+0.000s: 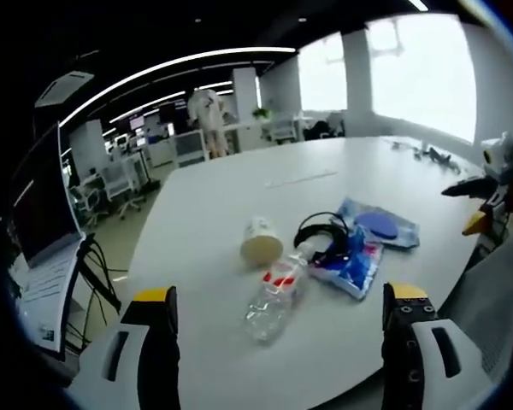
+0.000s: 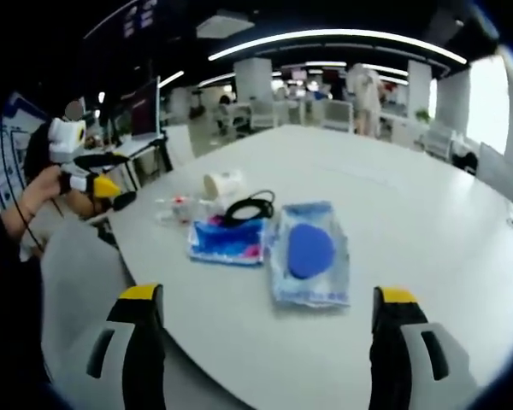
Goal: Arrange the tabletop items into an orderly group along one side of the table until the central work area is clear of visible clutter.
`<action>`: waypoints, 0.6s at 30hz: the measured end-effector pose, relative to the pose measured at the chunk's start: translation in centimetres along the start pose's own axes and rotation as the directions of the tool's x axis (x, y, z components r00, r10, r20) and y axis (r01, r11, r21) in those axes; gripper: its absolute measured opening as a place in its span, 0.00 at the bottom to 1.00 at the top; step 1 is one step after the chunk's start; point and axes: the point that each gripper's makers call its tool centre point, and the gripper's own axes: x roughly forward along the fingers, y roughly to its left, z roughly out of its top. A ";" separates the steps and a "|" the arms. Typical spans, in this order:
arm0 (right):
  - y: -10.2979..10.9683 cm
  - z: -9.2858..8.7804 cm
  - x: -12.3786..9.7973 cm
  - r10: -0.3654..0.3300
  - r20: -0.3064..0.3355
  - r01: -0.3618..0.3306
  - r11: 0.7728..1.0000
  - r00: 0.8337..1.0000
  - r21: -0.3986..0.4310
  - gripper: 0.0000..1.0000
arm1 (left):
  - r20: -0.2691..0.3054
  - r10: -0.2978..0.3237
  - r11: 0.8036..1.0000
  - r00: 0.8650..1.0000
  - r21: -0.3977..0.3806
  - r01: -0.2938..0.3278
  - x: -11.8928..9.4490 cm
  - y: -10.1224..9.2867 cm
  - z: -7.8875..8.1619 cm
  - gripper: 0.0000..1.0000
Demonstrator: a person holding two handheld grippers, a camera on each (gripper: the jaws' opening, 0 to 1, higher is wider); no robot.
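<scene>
Items lie clustered near the edge of a white round table point(image 1: 222, 179). A paper cup point(image 1: 261, 242) lies on its side, mouth toward me. Beside it lies a clear plastic bottle point(image 1: 278, 299) with a red label. A black cable point(image 1: 325, 231) coils over a blue and pink packet point(image 1: 355, 269), next to a clear bag holding a blue disc point(image 1: 380, 226). My left gripper point(image 1: 280, 295) is open, short of the bottle. In the right gripper view the bag point(image 2: 309, 252), packet point(image 2: 229, 241), cable point(image 2: 250, 207), cup point(image 2: 222, 184) and bottle point(image 2: 175, 207) lie ahead of my open right gripper point(image 2: 268, 295).
Each gripper appears in the other's view: the right gripper point(image 1: 470, 207) at the table's right edge, the left gripper point(image 2: 109, 173) held in a hand. A monitor point(image 1: 43, 205) stands off the table to the left. Small items point(image 1: 427, 155) lie on the far side. A person point(image 1: 207, 120) stands far back.
</scene>
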 end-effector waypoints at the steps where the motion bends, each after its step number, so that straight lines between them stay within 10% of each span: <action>1: 0.1 -0.1 0.0 0.004 -0.007 -0.004 1.000 1.000 -0.005 1.00 | -0.002 -0.003 1.000 1.000 0.000 0.003 0.0 -0.1 0.0 1.00; 18: 1.0 0.3 0.3 0.039 -0.017 -0.039 0.999 0.999 -0.012 1.00 | -0.037 -0.015 1.000 0.999 0.024 0.016 0.1 0.0 -0.3 0.99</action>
